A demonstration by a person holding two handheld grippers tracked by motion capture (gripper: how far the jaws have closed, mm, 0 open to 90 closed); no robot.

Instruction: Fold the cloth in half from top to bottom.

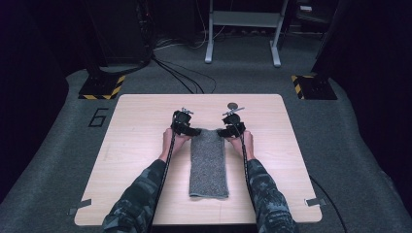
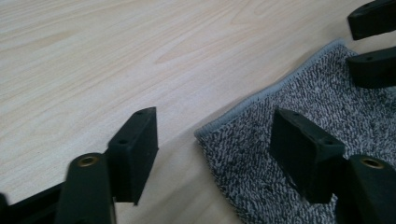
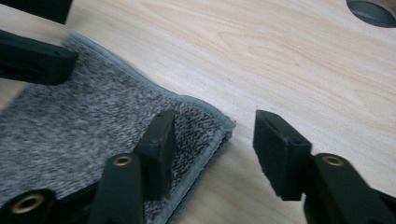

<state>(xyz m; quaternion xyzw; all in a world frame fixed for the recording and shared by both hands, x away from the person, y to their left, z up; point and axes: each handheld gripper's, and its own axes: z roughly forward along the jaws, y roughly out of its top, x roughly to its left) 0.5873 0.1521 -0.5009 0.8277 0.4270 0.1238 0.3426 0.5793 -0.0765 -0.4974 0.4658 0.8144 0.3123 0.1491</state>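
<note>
Both pairs of jaws stand spread, pinching nothing. The left gripper (image 2: 212,154) straddles the grey towel's (image 1: 209,162) far left corner; the right gripper (image 3: 212,154) straddles its far right corner, where the right gripper view reveals stacked folded layers. From the high view, the towel lies mid-frame, bare table (image 1: 141,116) around it.

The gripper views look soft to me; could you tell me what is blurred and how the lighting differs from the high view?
Left gripper view: towel slightly soft. Right gripper view: towel weave smeared. High view: table lit, surroundings dark.
</note>
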